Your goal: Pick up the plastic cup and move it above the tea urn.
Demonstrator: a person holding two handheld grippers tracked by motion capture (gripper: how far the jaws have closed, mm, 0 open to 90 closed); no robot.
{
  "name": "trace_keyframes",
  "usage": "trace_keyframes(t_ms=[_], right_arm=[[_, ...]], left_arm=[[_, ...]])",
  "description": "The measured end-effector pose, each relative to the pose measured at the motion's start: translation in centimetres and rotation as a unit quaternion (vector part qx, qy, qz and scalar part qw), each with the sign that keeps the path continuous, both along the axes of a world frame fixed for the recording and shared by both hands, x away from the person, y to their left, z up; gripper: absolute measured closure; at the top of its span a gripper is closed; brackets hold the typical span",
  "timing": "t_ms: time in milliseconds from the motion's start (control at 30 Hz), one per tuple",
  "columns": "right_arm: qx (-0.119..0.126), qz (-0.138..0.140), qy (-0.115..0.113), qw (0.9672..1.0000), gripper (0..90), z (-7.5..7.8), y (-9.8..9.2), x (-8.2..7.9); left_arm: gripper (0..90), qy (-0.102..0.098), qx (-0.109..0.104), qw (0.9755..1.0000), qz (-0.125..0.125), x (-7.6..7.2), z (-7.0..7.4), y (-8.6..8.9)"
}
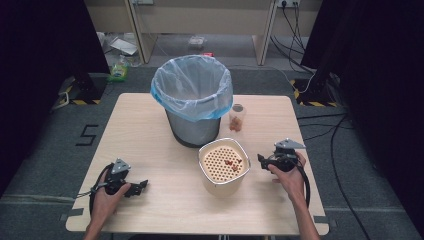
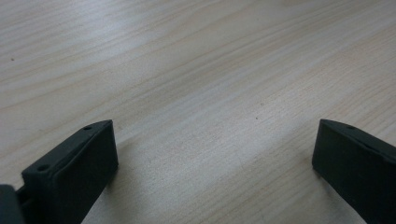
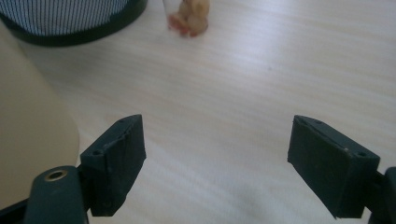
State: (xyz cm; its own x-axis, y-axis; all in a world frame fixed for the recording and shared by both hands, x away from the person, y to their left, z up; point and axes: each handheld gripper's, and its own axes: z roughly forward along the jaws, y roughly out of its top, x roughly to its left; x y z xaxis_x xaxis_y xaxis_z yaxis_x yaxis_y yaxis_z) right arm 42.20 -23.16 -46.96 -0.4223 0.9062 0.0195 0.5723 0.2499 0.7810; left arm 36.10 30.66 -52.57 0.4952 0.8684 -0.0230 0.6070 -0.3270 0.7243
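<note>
Both pairs of jaws stand wide apart with nothing but bare wood between them. On the left gripper [image 1: 142,186], seen from above at the near left of the table, the black jaws point toward the middle of the table; its own view shows only wood grain in the wide gap. On the right gripper [image 1: 260,161], at the near right, the jaws point left toward the cream container, and they too hold nothing; in its own view the gap [image 3: 217,161] opens onto empty tabletop, with the container's cream wall [image 3: 28,140] close at the left.

The light wooden table [image 1: 150,130] carries everything else. Far of centre stands the grey waste bin [image 1: 194,127], lined with a pale blue plastic bag [image 1: 192,87] folded over its rim. Just near of the bin and slightly right sits the cream container [image 1: 223,186], rounded-square, with a perforated insert [image 1: 217,162] inside. It lies between the two grippers, closer to the right one and apart from its jaws. A few small reddish-brown pieces [image 1: 232,164] rest on the insert toward its right side. To the right of the bin stands a small clear cup [image 1: 237,118] with similar reddish-brown bits in its bottom; the right gripper view shows them far ahead [image 3: 189,18], beside the bin's dark base.
</note>
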Motion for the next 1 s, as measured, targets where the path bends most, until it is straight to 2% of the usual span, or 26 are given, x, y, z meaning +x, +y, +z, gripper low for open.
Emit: trace_keyframes(t_ms=[100, 133, 167, 267, 367, 400, 467, 500, 533, 567, 700, 1000], right_arm=[[0.014, 0.003, 0.005, 0.9999, 25.4, 0.6, 0.3, 0.9], [0.014, 0.006, 0.004, 0.9999, 25.4, 0.8, 0.5, 1.5], [0.009, -0.001, 0.0, 1.0, 27.1, 1.5, 0.9, 2.4], [0.01, 0.003, -0.005, 0.9999, 34.1, 2.4, 1.3, 4.0], [0.009, -0.005, -0.003, 0.9999, 34.7, 3.0, 1.6, 5.0], [0.005, -0.008, -0.001, 1.0, 35.5, 3.6, 2.0, 6.1], [0.007, -0.015, -0.001, 0.9999, 36.5, 4.2, 2.3, 7.0], [0.007, -0.015, -0.001, 0.9999, 36.5, 4.2, 2.3, 7.0], [0.005, -0.017, -0.002, 0.9998, 38.7, 4.8, 2.7, 8.0], [0.005, -0.017, -0.002, 0.9998, 38.7, 4.8, 2.7, 8.0], [0.005, -0.021, 0.001, 0.9998, 41.3, 5.7, 3.7, 9.9], [0.0, -0.02, 0.007, 0.9998, 46.0, 6.2, 5.5, 12.4]], left_arm=[[0.0, 0.0, 0.0, 1.0, 0.0, 0.0, 0.0, 0.0], [0.0, 0.0, 0.0, 1.0, 0.0, 0.0, 0.0, 0.0], [0.0, 0.0, 0.0, 1.0, 0.0, 0.0, 0.0, 0.0], [0.0, 0.0, 0.0, 1.0, 0.0, 0.0, 0.0, 0.0], [0.0, 0.0, 0.0, 1.0, 0.0, 0.0, 0.0, 0.0], [0.0, 0.0, 0.0, 1.0, 0.0, 0.0, 0.0, 0.0], [0.0, 0.0, 0.0, 1.0, 0.0, 0.0, 0.0, 0.0], [0.0, 0.0, 0.0, 1.0, 0.0, 0.0, 0.0, 0.0], [0.0, 0.0, 0.0, 1.0, 0.0, 0.0, 0.0, 0.0], [0.0, 0.0, 0.0, 1.0, 0.0, 0.0, 0.0, 0.0], [0.0, 0.0, 0.001, 1.0, 0.0, 0.0, 0.0, 0.0], [0.0, 0.0, 0.0, 1.0, 0.0, 0.0, 0.0, 0.0]])
